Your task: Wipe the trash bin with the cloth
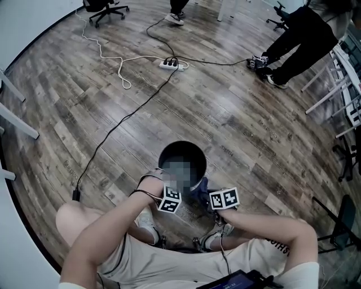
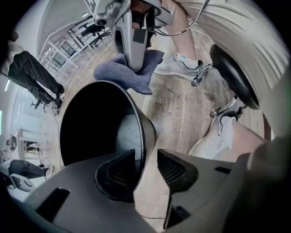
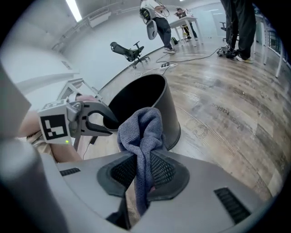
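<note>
Two grippers at upright trash bin [image 3: 169,113] on floor. Left gripper [image 2: 146,155]: jaws apart, near rim in gap, apparently unpinched. Right gripper [image 3: 143,160]: jaws clamped on cloth [image 3: 141,129], just beside outer wall; wall lies ahead, slightly below; likely wiping hand.

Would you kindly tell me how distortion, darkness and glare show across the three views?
Head view: fisheye bends the wooden floor planks toward the edges. Left gripper view: the inside of the black round trash bin is mostly featureless dark. Right gripper view: the blue-grey cloth is sharp; the ceiling strip light glares white.
</note>
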Available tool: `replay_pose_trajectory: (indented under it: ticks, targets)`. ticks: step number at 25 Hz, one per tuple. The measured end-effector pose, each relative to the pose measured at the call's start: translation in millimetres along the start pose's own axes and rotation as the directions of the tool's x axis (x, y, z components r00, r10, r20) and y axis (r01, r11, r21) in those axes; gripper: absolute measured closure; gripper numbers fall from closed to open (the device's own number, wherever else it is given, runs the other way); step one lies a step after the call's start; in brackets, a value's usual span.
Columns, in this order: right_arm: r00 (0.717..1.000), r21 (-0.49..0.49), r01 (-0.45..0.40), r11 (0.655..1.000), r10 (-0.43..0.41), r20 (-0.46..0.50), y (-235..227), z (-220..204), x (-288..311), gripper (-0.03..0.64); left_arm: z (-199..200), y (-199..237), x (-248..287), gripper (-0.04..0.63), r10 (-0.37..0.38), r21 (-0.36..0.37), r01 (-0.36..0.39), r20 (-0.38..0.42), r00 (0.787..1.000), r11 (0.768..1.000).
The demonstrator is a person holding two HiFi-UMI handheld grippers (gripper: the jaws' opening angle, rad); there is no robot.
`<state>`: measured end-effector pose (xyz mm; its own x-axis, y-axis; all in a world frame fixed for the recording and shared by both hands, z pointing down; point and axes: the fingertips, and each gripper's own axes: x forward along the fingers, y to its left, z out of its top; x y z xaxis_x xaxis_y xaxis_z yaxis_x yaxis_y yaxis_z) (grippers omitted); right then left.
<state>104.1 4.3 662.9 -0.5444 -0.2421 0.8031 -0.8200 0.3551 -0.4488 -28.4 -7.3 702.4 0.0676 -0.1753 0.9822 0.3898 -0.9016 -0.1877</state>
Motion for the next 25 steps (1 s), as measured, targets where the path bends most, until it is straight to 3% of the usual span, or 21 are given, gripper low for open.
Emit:
replay_pose_trajectory:
  ticks: [3,6,10,14,18,25]
  targets:
    - [0.999,0.012,-0.021,1.0,0.021,0.031,11,12,-3,0.552,4,5,0,0.489,0.017,-0.01,-0.017,-0.001,1.0,1.0]
    - [0.999,0.05,-0.033,0.998,0.031,0.028,16,29,3,0.552,-1,13,-3,0.492,0.021,-0.014,-0.021,-0.004,1.0,1.0]
    - [1.0,0.058,-0.011,0.998,0.013,-0.022,6,10,17,0.552,15,-2,-2,0.509,0.014,0.002,-0.014,0.033,0.999,1.0]
    - [0.999,-0.002,0.034,0.999,-0.034,-0.024,-22,9,46,0.552,26,1,-5,0.537,0.016,0.003,-0.016,0.064,0.998,1.0]
    - [0.998,-0.076,0.065,0.995,-0.066,-0.014,-52,10,79,0.552,35,6,-11,0.552,-0.003,-0.062,0.009,0.103,0.995,0.998]
    - [0.992,-0.101,0.113,0.988,-0.118,-0.043,-91,-13,137,0.552,44,6,-11,0.555,-0.028,-0.109,0.043,0.136,0.99,0.993]
